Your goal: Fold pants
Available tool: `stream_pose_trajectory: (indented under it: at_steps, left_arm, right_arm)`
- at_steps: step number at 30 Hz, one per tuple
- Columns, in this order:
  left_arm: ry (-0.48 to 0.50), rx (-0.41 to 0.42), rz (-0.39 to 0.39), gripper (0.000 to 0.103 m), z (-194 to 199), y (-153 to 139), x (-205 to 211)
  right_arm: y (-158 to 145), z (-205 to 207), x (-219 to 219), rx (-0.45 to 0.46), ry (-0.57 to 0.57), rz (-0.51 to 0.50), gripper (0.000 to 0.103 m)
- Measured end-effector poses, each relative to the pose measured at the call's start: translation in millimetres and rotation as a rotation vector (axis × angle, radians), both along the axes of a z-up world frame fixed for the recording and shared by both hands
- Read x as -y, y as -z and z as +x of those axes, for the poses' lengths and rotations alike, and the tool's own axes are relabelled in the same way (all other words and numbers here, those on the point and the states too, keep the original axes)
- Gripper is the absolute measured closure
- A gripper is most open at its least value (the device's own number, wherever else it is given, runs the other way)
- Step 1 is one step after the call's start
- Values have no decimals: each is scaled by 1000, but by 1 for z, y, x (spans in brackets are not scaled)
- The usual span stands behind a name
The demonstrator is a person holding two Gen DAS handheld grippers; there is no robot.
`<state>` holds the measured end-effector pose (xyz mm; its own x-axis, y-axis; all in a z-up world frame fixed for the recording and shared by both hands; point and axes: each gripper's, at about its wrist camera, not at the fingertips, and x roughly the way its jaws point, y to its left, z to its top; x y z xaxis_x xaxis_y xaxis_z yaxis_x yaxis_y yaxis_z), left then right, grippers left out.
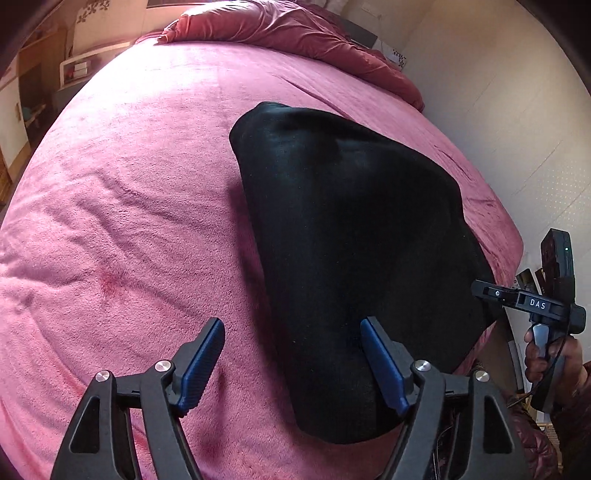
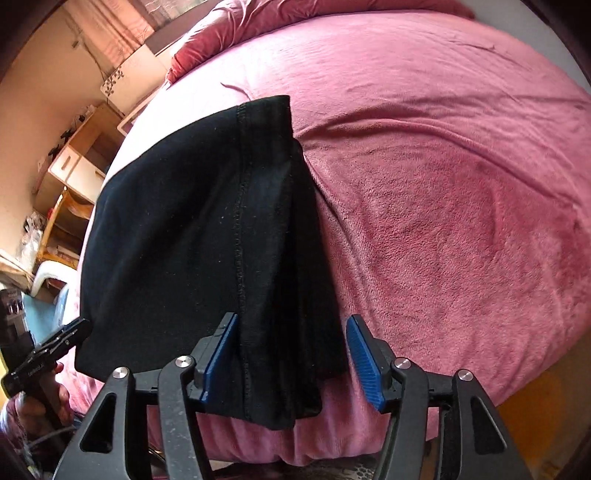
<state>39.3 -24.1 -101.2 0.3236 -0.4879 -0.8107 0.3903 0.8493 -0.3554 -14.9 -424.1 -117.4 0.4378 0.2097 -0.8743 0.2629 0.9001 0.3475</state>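
Black pants (image 1: 354, 236) lie folded in a flat stack on the pink bed cover (image 1: 140, 192), near the bed's front edge. My left gripper (image 1: 293, 363) is open, hovering over the stack's near left edge; it holds nothing. In the right wrist view the pants (image 2: 184, 236) show a stitched seam and stacked hem edges on their right side. My right gripper (image 2: 291, 360) is open, its blue pads on either side of the stack's near right corner, gripping nothing. The right gripper also shows in the left wrist view (image 1: 532, 302), held by a hand.
A crumpled red duvet (image 1: 288, 33) lies at the head of the bed. A cream wall (image 1: 517, 110) runs along the bed's right side. Wooden shelves and a drawer unit (image 2: 74, 166) stand to the left of the bed. The left gripper's body (image 2: 44, 354) shows at lower left.
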Motion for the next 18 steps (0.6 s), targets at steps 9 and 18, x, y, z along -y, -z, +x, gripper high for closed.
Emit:
stream_pose_trajectory:
  at_steps: [9, 18]
  left_arm:
    - [-119, -52, -210, 20, 34, -12, -27]
    - [-84, -183, -207, 19, 51, 15, -2]
  right_arm:
    - [-19, 14, 13, 92, -31, 106, 42]
    - [10, 60, 26, 45, -60, 207, 33]
